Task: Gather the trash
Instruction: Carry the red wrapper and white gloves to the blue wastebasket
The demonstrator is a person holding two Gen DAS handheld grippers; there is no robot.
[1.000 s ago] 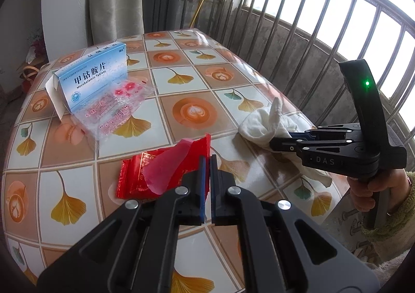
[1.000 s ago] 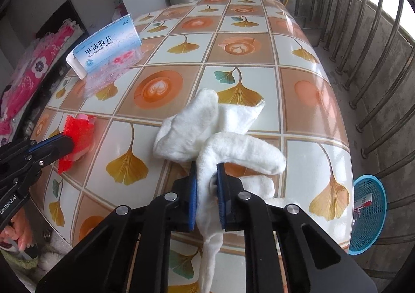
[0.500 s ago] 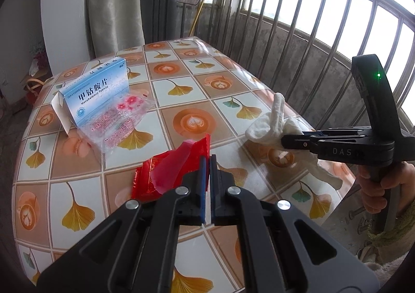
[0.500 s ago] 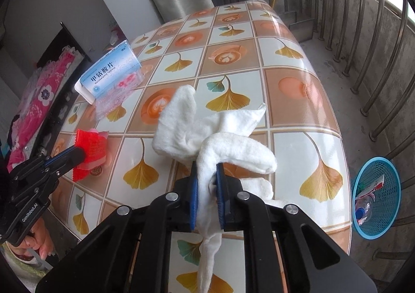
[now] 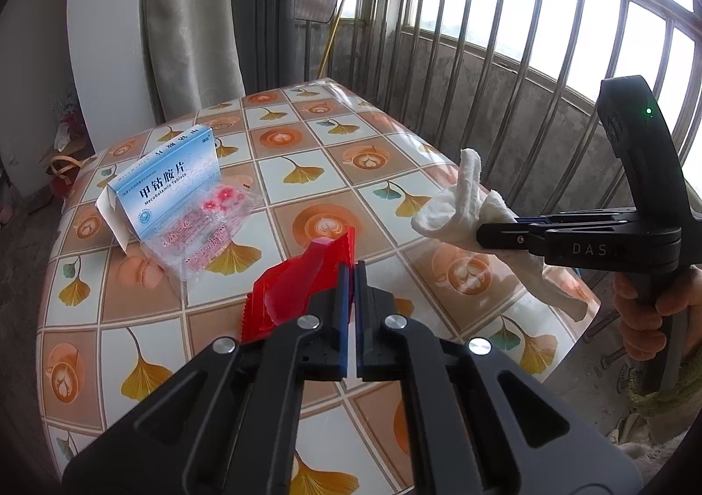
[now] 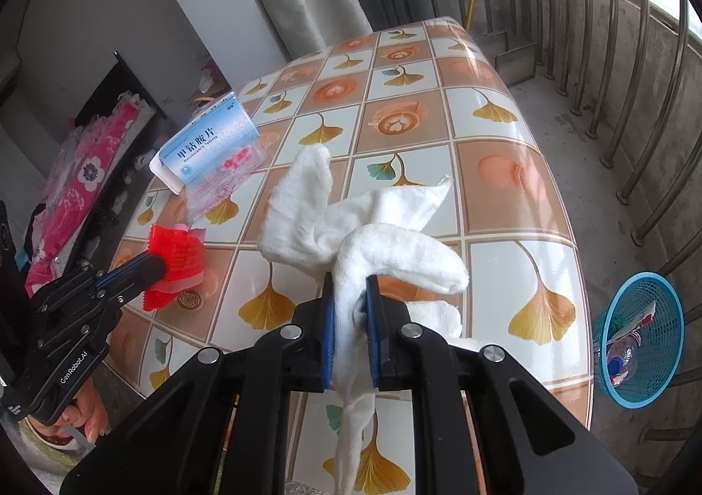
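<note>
My left gripper (image 5: 349, 271) is shut on a red plastic wrapper (image 5: 289, 289), which hangs off the table; from the right wrist the same gripper (image 6: 160, 262) shows with the wrapper (image 6: 175, 258) fanned out at its tip. My right gripper (image 6: 349, 289) is shut on a crumpled white tissue (image 6: 333, 210), held above the table with a twisted tail dangling below the jaws. In the left wrist view this gripper (image 5: 480, 228) sits at the right with the tissue (image 5: 456, 205). A blue medicine box (image 5: 169, 183) and a clear printed wrapper (image 5: 206, 227) lie on the table.
The table (image 6: 504, 197) carries a tiled ginkgo-leaf cloth. A blue mesh waste basket (image 6: 640, 337) with some rubbish stands on the floor at the table's right. Metal railing bars (image 5: 548, 39) run along the right side. A curtain (image 5: 188, 12) hangs beyond the table.
Both grippers have risen from the table, lifting the red wrapper and the white tissue clear of the cloth. The box and clear wrapper have stayed put.
</note>
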